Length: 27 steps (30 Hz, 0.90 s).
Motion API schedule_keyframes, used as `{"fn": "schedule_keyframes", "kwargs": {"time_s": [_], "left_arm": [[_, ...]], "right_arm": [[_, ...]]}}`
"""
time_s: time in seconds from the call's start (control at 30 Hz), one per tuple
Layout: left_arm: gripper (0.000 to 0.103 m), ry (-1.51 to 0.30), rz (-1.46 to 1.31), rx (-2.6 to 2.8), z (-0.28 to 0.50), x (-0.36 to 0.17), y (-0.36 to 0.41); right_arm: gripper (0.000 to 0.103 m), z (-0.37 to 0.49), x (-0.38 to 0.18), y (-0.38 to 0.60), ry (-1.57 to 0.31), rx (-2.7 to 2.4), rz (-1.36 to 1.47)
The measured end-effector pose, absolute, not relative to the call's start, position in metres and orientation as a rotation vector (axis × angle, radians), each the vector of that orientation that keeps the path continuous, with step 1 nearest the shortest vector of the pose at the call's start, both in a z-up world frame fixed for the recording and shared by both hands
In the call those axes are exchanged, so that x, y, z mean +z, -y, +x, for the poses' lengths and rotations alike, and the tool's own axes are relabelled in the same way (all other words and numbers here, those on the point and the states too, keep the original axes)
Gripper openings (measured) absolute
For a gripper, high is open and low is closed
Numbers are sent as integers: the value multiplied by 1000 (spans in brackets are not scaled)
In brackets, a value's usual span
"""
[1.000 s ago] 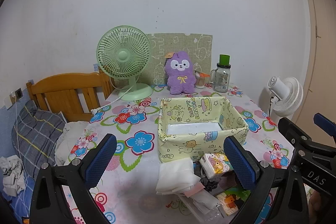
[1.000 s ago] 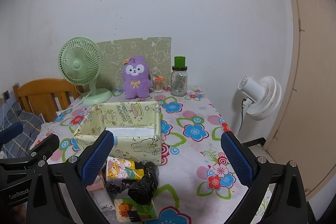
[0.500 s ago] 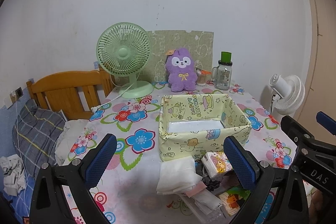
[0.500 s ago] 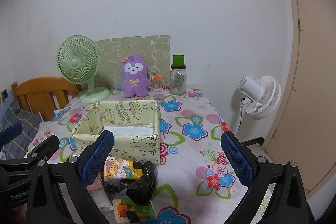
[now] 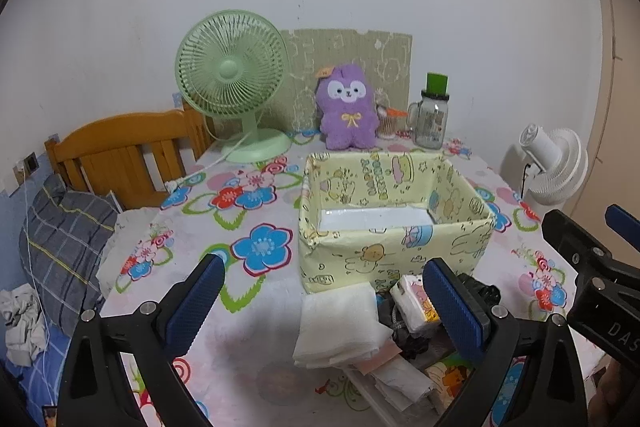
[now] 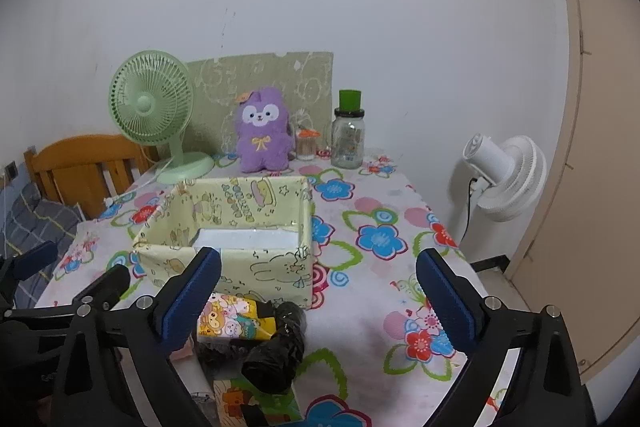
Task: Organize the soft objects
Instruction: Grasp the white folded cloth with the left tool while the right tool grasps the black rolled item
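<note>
A: Left wrist view: we log the left gripper (image 5: 320, 301) spread wide, gripping nothing, low in frame. Soft items?

B: We see folded white cloth (image 5: 340, 327), a cartoon tissue pack (image 5: 412, 301) and a black bag roll (image 6: 276, 347) piled at lower centre, just before the empty yellow paper-wrapped box (image 5: 394, 259). Right gripper (image 6: 318, 297) likewise wide, empty. Purple plush toy (image 5: 348, 113) sits upper centre.

Floral table (image 5: 240, 291) w/ yellow box (image 5: 394, 251), green fan (image 5: 236, 95), purple plush (image 5: 349, 109), jar (image 5: 432, 121).

On the table (image 5: 248, 291) a box (image 5: 394, 255) sits behind a pile of soft packs (image 5: 412, 307), a plush toy (image 5: 349, 115) behind it.
</note>
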<state>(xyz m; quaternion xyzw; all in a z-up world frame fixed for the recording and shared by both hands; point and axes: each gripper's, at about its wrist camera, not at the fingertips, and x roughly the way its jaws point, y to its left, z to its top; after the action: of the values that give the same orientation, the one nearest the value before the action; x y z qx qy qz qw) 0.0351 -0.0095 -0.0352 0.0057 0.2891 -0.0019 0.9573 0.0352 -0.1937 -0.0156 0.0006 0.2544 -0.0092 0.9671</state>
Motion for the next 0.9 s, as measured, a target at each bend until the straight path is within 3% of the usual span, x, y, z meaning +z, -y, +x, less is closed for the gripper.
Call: {"fn": "schedule_keyframes", "kwargs": {"time_s": [0.5,0.9], "left_arm": [[100,-728,35,-17,68,-76,18],[100,-825,39,-3,87,-105,17]], "right_arm": [[93,71,-58,189,-671,13,17],[82,87,-91,190,-787,5,31]]}}
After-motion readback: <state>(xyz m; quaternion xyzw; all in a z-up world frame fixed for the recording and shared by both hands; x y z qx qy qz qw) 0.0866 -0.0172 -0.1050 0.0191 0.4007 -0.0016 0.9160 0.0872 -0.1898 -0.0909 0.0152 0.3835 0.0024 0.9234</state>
